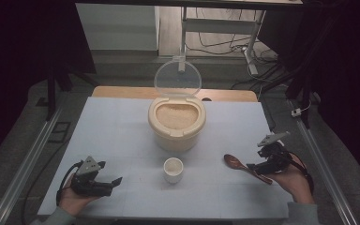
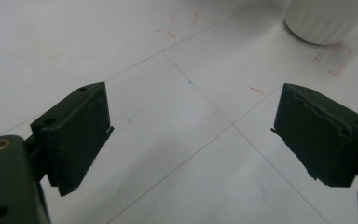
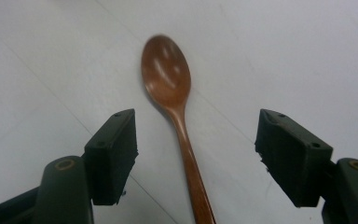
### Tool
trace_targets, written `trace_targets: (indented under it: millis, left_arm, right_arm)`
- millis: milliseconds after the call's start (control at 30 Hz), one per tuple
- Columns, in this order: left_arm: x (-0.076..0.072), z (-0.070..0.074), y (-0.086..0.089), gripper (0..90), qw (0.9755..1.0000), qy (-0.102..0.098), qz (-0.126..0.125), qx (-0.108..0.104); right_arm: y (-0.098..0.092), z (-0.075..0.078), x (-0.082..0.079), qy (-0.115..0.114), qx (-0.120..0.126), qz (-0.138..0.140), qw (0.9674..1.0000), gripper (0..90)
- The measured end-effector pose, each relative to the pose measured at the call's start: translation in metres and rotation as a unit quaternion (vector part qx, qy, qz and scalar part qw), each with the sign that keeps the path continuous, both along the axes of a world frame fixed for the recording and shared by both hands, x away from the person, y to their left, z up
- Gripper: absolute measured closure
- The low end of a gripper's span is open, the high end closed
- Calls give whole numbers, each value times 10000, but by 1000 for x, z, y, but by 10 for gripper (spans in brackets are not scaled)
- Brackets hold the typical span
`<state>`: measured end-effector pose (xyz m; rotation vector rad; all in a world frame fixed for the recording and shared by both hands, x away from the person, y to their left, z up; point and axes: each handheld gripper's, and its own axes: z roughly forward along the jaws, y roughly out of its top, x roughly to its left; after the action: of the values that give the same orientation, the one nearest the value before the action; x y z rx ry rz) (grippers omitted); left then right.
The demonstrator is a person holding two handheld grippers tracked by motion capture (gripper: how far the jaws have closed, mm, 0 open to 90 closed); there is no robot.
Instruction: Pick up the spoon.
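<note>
Spoon [image 3: 172, 112] lies ungrasped between my right gripper [image 3: 196, 158] jaws, spread wide | left gripper [image 2: 191, 135] agape, empty | rice container [image 1: 176, 123] open, cup [image 1: 173, 169] empty: scooping apparently not yet begun.

A tub [image 1: 176, 126] is set at the frame's centre on the table [image 1: 122, 140], its lid [image 1: 177, 78] raised behind. A cup [image 1: 173, 169] is placed below it, a spoon [image 1: 243, 167] at lower right.

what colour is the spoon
Reddish-brown wood; the spoon shows best in the right gripper view.
</note>
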<state>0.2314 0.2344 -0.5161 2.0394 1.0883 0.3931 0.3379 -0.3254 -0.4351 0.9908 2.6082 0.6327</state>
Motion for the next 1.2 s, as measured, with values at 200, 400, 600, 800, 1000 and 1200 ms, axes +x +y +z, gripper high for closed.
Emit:
trace_targets:
  millis: [200,400,600,800,1000,1200]
  left_arm:
    - [0,-1,1,108,10000,2,-5,7]
    - [0,-2,0,107,10000,23,-32,30]
    - [0,-2,-1,108,10000,28,-41,54]
    - [0,-2,-1,107,9999,38,-56,80]
    - [0,-3,-1,107,9999,41,-64,89]
    - [0,-3,-1,107,9999,33,-63,101]
  right_arm:
    - [-7,-9,2,203,-96,-76,9997,308]
    - [-10,-20,4,437,-374,-14,9983,331]
    - [-13,-27,5,502,-436,-15,9978,341]
    - [-13,-36,8,680,-546,22,9962,389]
    - [-13,-44,10,821,-602,111,9947,492]
    - [-12,-48,12,951,-688,226,9928,602]
